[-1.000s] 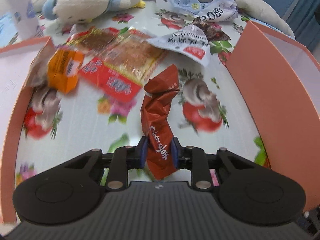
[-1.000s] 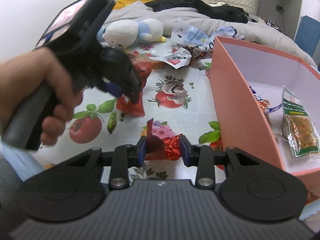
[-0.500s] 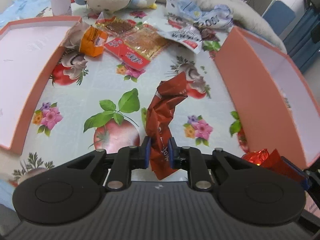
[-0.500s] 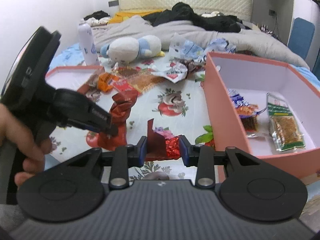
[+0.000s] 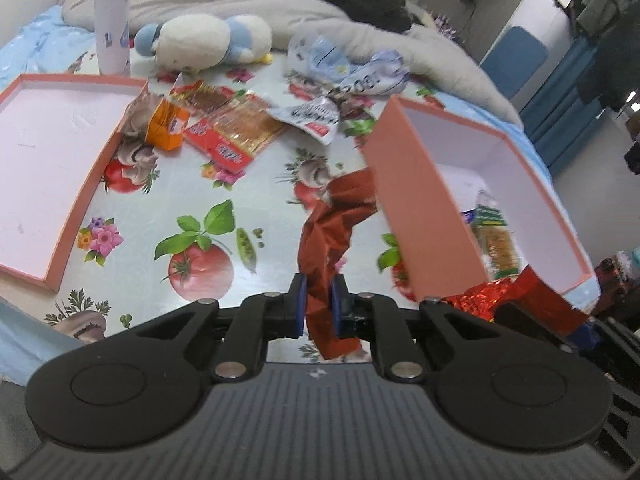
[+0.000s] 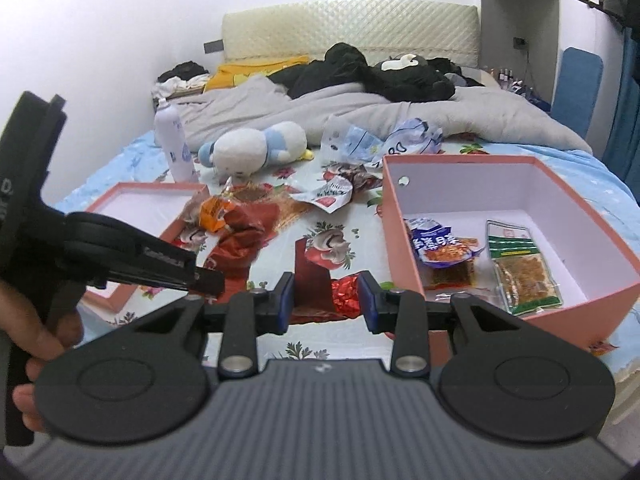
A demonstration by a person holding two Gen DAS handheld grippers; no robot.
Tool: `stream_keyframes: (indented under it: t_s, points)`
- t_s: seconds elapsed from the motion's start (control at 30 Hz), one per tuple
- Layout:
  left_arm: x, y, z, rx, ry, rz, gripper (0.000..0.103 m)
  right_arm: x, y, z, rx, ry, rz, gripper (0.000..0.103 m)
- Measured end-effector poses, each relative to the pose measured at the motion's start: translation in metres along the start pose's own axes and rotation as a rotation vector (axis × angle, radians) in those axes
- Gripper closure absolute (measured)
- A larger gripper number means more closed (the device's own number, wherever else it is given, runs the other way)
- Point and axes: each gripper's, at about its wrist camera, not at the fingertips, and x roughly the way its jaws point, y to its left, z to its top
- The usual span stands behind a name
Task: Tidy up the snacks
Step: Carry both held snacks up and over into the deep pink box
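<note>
My left gripper (image 5: 319,305) is shut on a crumpled dark red snack bag (image 5: 336,232), held above the flowered cloth beside the pink box (image 5: 416,208). That bag also shows in the right wrist view (image 6: 240,248). My right gripper (image 6: 326,300) is shut on a red foil snack packet (image 6: 320,284), lifted left of the pink box (image 6: 404,256). The box holds a blue-and-orange packet (image 6: 440,244) and a green-topped packet (image 6: 520,272). More snack packets (image 5: 236,128) lie in a pile at the far middle.
A shallow pink lid (image 5: 60,160) lies at the left. A plush toy (image 5: 204,40), a white bottle (image 5: 112,16) and crumpled wrappers (image 5: 352,72) sit at the back. Grey bedding lies beyond. The left gripper body (image 6: 100,248) is close on my right gripper's left.
Both grippers have risen and pulled back with their packets. The left gripper's red bag has moved right, up against the pink box wall. The box inside now shows fully.
</note>
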Motion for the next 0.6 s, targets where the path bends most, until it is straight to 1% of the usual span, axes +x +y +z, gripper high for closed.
stream_keyframes:
  t_s: [0.1, 0.3, 0.5, 0.6]
  points:
    - [-0.012, -0.009, -0.003, 0.026, -0.02, -0.009, 0.089, -0.009, -0.003, 0.0, 0.009, -0.009, -0.015, 0.066]
    - [-0.027, -0.026, -0.008, 0.039, -0.04, -0.045, 0.089, -0.023, -0.016, -0.002, 0.031, -0.01, -0.049, 0.066]
    - [-0.041, -0.051, -0.015, 0.058, -0.039, -0.093, 0.089, -0.044, -0.034, -0.006, 0.075, 0.002, -0.09, 0.066]
    - [-0.042, -0.064, -0.017, 0.063, -0.028, -0.119, 0.089, -0.051, -0.043, -0.007, 0.093, 0.006, -0.108, 0.066]
